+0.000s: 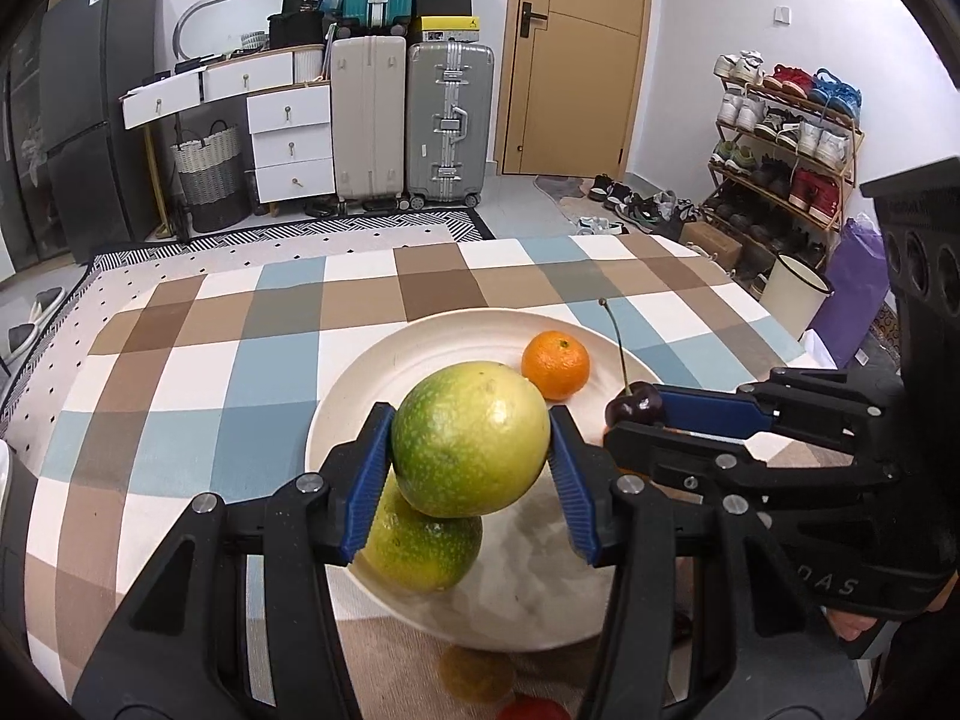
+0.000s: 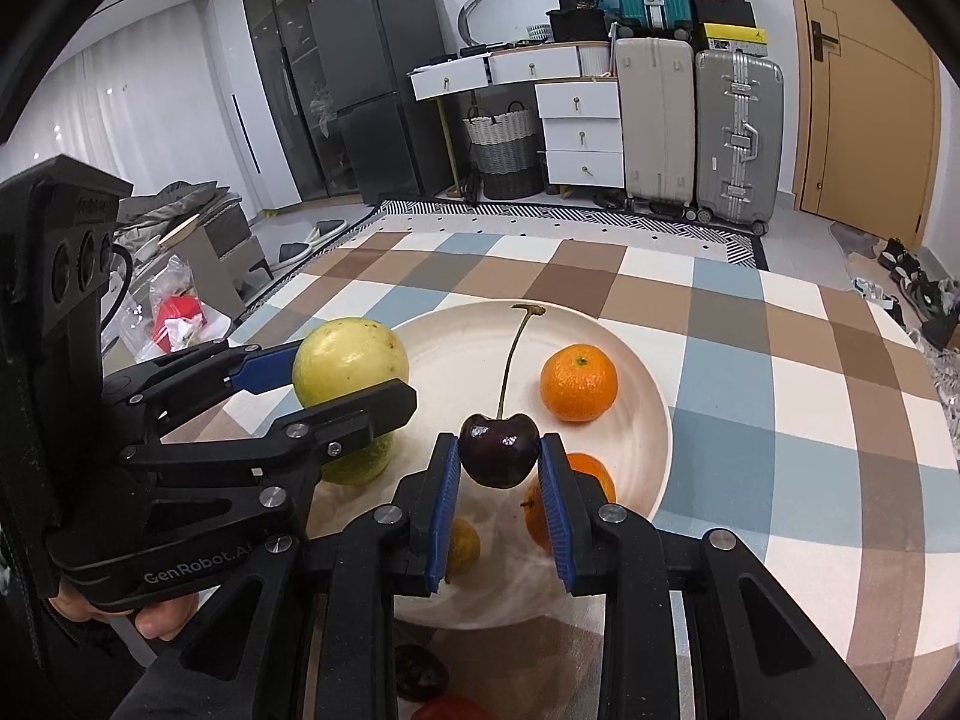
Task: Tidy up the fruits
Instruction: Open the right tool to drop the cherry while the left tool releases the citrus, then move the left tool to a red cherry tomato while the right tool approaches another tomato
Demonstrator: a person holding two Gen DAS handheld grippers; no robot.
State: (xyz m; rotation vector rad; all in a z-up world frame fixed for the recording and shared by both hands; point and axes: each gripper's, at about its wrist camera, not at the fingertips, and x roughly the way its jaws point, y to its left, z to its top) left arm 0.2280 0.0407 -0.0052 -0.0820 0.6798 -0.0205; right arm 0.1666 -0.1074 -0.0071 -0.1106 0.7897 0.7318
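Note:
My left gripper [image 1: 471, 438] is shut on a green-yellow round fruit [image 1: 471, 438] and holds it above the cream plate [image 1: 372, 384]. A second green fruit [image 1: 423, 549] lies on the plate under it. My right gripper [image 2: 498, 450] is shut on a dark cherry [image 2: 498, 450] with a long stem, above the plate [image 2: 636, 360]. It also shows in the left wrist view [image 1: 636, 411]. A mandarin [image 1: 555, 365] sits at the plate's far side, also seen in the right wrist view [image 2: 579, 383]. Another mandarin [image 2: 591, 471] lies partly behind the right finger.
The plate stands on a checked tablecloth [image 1: 210, 360]. A small yellow fruit [image 2: 465, 546] lies on the plate. Another cherry [image 2: 420, 672] and a red fruit [image 2: 450, 709] lie near the front edge. Suitcases, drawers and a shoe rack [image 1: 786, 144] stand beyond the table.

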